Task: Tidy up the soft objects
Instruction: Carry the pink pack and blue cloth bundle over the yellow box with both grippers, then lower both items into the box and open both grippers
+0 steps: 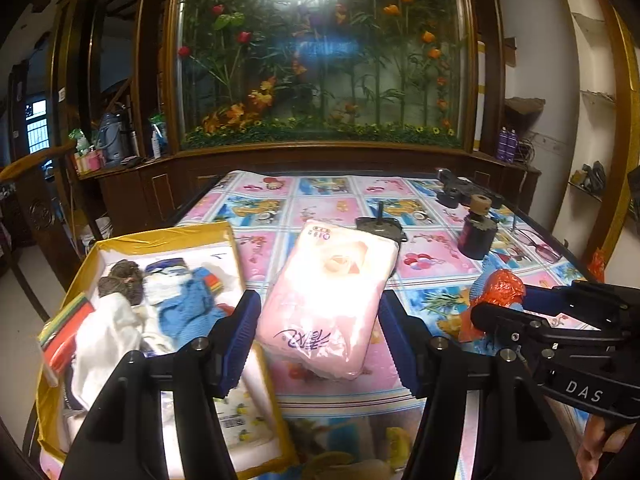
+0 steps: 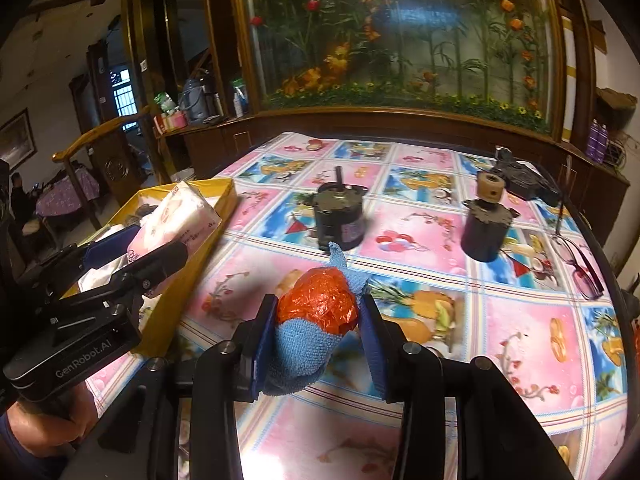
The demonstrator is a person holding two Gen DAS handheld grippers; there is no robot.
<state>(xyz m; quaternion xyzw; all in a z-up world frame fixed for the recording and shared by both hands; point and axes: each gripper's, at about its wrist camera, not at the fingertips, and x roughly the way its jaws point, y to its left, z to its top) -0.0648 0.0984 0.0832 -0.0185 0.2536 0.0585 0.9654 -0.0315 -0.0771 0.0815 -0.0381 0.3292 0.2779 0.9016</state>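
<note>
Yellow box rim beside left tool's tissue pack

tissue pack between left gripper fingers, above table | box left of left fingers, cloths inside | bundle between right gripper fingers | two motors beyond right fingertips | eyeglasses far right

Pink tissue pack (tilted, aloft)
</note>
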